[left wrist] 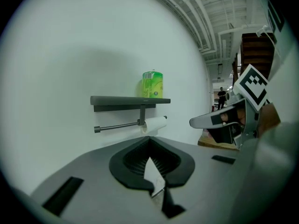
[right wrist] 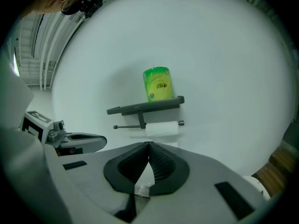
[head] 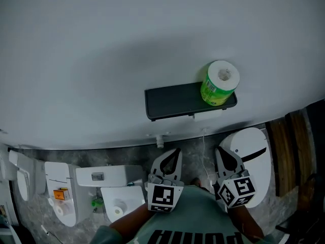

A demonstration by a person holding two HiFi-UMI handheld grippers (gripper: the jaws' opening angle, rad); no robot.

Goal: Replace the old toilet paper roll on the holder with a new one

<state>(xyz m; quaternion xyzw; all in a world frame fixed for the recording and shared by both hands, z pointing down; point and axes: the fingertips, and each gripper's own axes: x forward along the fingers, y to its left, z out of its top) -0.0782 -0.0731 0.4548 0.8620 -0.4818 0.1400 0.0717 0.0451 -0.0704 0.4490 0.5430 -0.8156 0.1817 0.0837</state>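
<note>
Head view: a pale wall (head: 127,44) fills the upper frame. Right of centre a dark shelf (head: 175,101) juts from it, and on the shelf's right end stands the new roll (head: 219,83), upright in green wrapping. Just under that end a sliver of the white old roll (head: 208,116) shows. At the bottom centre the left gripper (head: 176,151) and the right gripper (head: 222,151) point up the frame toward the wall, side by side and apart from each other, both well short of the shelf. Each has its jaws pressed together. A white toilet (head: 254,161) sits at the lower right.

Left gripper view: the left gripper (left wrist: 149,138) fills the lower centre, its two jaws meeting at the tips with nothing gripped. Above them, at mid frame, is the shelf (left wrist: 126,100) with the new roll (left wrist: 153,84) on top. Beneath it runs the holder bar (left wrist: 117,126), with the old roll (left wrist: 155,123) at its right end. The right gripper (left wrist: 198,122) reaches in from the right edge.

Right gripper view: the right gripper (right wrist: 148,143) has its jaws fully together, holding nothing. Straight above the tips hangs the old roll (right wrist: 162,128) on the holder bar (right wrist: 128,126), under the shelf (right wrist: 147,106). The new roll (right wrist: 159,84) stands on the shelf at centre frame. The left gripper (right wrist: 99,139) shows at the left edge.
</note>
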